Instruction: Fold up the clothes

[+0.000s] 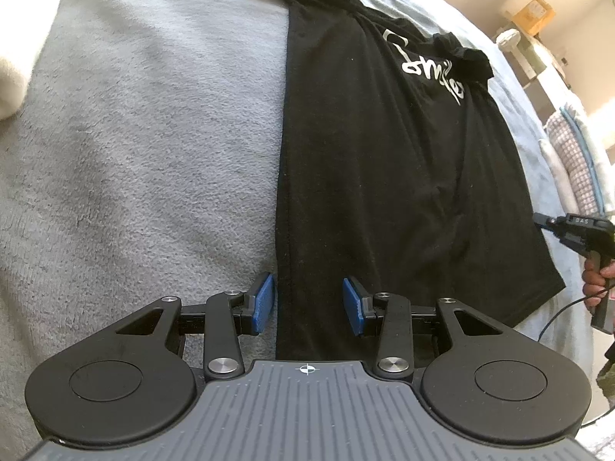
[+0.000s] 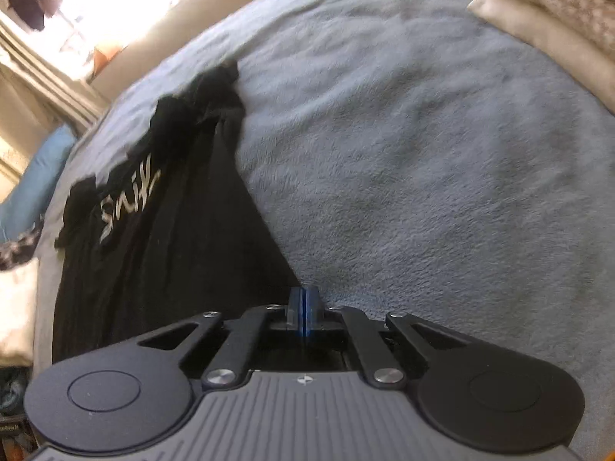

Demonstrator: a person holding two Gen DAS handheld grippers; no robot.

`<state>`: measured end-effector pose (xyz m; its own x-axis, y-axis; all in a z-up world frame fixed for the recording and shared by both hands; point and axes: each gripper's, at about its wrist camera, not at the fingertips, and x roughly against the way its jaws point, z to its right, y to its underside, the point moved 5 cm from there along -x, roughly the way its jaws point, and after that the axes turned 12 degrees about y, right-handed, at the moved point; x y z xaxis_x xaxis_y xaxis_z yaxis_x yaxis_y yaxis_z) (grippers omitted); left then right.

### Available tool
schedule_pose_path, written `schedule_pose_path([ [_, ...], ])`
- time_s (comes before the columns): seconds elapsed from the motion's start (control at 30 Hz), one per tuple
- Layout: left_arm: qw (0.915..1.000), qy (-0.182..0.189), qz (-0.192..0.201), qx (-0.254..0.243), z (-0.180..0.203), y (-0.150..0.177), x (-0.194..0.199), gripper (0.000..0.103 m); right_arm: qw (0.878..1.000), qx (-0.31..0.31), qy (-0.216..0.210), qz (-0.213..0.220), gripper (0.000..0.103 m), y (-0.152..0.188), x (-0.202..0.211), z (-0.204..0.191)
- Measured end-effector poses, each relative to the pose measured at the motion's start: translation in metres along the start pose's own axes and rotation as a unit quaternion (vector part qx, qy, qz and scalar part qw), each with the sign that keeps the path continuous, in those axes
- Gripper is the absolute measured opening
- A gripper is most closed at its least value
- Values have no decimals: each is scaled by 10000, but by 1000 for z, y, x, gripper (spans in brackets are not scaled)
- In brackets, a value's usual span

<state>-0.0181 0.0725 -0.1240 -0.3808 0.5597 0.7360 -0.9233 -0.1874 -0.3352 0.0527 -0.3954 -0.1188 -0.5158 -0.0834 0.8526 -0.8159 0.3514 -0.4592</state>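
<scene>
A black T-shirt (image 1: pixel 384 161) with white lettering lies on the grey fleece blanket (image 1: pixel 134 134), one side folded in to a straight long edge. My left gripper (image 1: pixel 309 305) is open, its blue pads (image 1: pixel 265 303) straddling the shirt's folded edge near the hem, nothing held. The right gripper's handle and the hand holding it (image 1: pixel 592 261) show at the far right of the left wrist view. In the right wrist view my right gripper (image 2: pixel 303 313) is shut with its pads together, just at the corner of the shirt (image 2: pixel 161 238); no cloth shows between the pads.
The blanket (image 2: pixel 423 153) covers the bed. Pillows (image 2: pixel 546 27) lie at the upper right of the right wrist view, a white cloth (image 1: pixel 11 80) at the left edge of the left wrist view. Shelves and a box (image 1: pixel 534 11) stand beyond the bed.
</scene>
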Motion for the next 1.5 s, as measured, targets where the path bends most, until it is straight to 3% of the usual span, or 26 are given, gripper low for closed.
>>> schedule_pose_path([
  [0.17, 10000, 11, 4, 7, 0, 0, 1, 39, 9984, -205, 203, 484, 0, 4, 33, 6],
  [0.4, 10000, 68, 12, 22, -2, -1, 1, 39, 9957, -647, 531, 399, 0, 21, 36, 31],
  [0.53, 9999, 91, 15, 40, -3, -2, 1, 39, 9943, -946, 452, 188, 0, 26, 21, 40],
  [0.6, 9999, 104, 20, 46, -3, -2, 1, 39, 9919, -1228, 129, 282, 2, 23, 31, 45],
  [0.67, 9999, 107, 27, 47, -3, -2, 1, 39, 9908, -1311, 46, 338, 9, 23, 45, 51],
  [0.73, 9999, 102, 26, 44, -3, -3, 0, 39, 9906, -1343, 21, 268, 29, 28, 56, 59],
  [0.77, 9999, 99, 26, 44, -3, -3, 0, 39, 9910, -1323, 39, 194, 30, 33, 60, 61],
  [0.97, 9999, 101, 52, 60, -2, -3, 1, 39, 9914, -1286, 17, -251, 31, 71, 67, 72],
  [1.1, 9999, 99, 82, 102, -2, -2, 2, 39, 9885, -1476, -171, -274, 31, 76, 63, 70],
  [1.2, 9997, 114, 112, 186, -4, -2, 3, 39, 9852, -1637, -343, -364, 18, 77, 57, 71],
  [1.5, 9997, 102, 126, 200, -4, -1, 3, 39, 9741, -2115, -593, -538, 20, 82, 59, 77],
])
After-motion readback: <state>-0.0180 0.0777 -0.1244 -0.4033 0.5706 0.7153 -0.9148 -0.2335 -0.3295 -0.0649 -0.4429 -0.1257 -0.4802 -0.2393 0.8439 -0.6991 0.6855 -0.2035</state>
